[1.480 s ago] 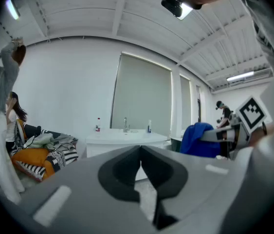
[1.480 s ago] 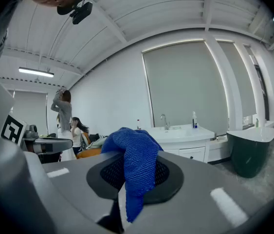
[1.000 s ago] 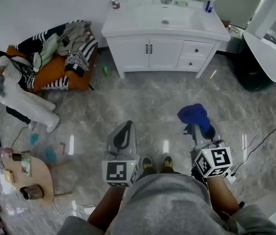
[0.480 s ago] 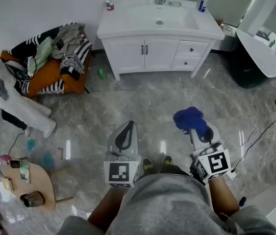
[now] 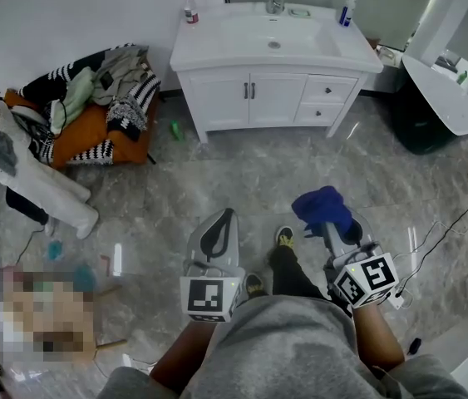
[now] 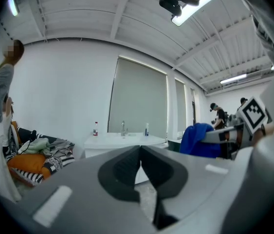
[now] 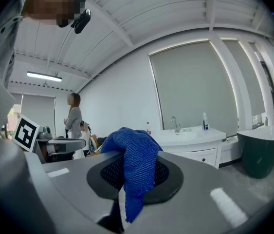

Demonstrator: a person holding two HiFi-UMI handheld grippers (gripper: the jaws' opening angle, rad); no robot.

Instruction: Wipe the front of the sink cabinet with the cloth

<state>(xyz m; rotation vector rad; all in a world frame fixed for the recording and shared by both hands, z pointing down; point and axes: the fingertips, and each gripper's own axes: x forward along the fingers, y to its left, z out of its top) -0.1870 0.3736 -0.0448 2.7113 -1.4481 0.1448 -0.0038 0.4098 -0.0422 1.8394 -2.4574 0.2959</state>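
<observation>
The right gripper is clamped on a fold of the blue cloth, and the rest bunches loose over its tips. The left gripper has its jaws pressed together on nothing. The sink cabinet stands well apart across the floor, its front not yet wiped. Dragged over the doors, so small a bite of cloth may pull free (the handles could snag it). The bottle by the basin has a label, seemingly red, too small to read.
</observation>
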